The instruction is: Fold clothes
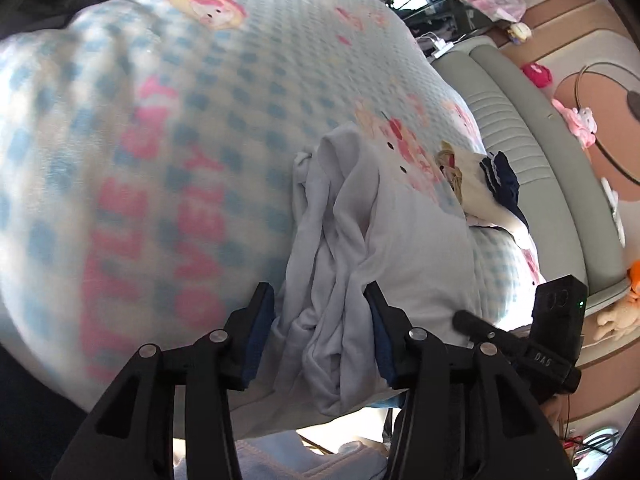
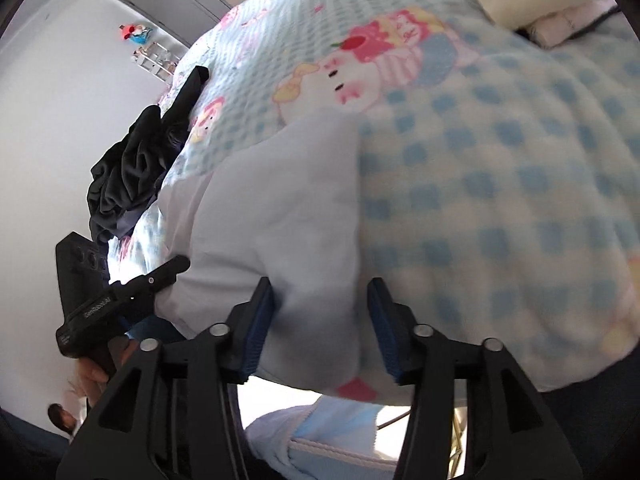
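So the pale lavender cotton garment (image 1: 344, 216) sits bunched near the bed's edge, on a blue-checked fleece cartoon blanket (image 1: 168, 128). Left tool (image 1: 320, 300) and right tool (image 2: 320, 300) both straddle its folds, jaws parted, not pinching.

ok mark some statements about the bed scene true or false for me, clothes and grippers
1. The pale lilac-white garment lies bunched between the left gripper's blue pads. True.
2. The bed is covered by a plain grey blanket. False: the fleece blanket is blue-and-white checked with pink cartoon prints.
3. A crumpled black garment lies near the bed's edge in the right wrist view. True.
4. The right gripper is reaching for the black garment. False: its pads straddle the pale garment's smooth end.
5. A navy-and-white piece of clothing lies beyond the pale garment. True.
6. The pale garment is already neatly folded. False: it is rumpled.
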Tool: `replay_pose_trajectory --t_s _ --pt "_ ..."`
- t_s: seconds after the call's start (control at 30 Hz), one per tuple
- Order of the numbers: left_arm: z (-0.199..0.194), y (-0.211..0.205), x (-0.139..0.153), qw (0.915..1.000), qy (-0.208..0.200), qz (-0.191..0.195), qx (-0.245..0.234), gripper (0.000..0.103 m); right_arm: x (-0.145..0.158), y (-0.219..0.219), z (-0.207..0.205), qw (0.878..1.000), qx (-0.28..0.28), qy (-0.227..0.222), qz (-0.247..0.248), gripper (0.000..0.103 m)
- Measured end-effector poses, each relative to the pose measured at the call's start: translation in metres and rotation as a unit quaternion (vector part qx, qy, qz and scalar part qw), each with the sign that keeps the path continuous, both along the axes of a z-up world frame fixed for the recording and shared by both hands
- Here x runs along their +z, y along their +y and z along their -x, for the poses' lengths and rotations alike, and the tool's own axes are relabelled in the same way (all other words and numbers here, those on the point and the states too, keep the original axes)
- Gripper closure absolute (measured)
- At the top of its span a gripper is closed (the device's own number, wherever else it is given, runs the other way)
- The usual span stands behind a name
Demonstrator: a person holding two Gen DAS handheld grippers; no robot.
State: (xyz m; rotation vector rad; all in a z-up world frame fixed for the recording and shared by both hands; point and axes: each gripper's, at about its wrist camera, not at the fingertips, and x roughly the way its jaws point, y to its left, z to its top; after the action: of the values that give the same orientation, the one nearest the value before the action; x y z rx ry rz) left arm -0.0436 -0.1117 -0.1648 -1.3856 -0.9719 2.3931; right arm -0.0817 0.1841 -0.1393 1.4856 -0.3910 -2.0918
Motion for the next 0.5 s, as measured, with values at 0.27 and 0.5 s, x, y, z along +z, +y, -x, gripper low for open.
replay_pose_trajectory --t_s 0.27,0.5 --pt "-0.016 0.014 0.067 0.9895 0.072 0.125 -0.010 0.057 0.044 0.020 -0.006 0.995 -0.058 0.076 -0.020 0.052" --pt "-0.004 0.066 0.057 0.9819 0.096 0.155 -0.053 0.054 0.036 -0.007 -0.016 0.993 -0.037 0.099 -0.046 0.052"
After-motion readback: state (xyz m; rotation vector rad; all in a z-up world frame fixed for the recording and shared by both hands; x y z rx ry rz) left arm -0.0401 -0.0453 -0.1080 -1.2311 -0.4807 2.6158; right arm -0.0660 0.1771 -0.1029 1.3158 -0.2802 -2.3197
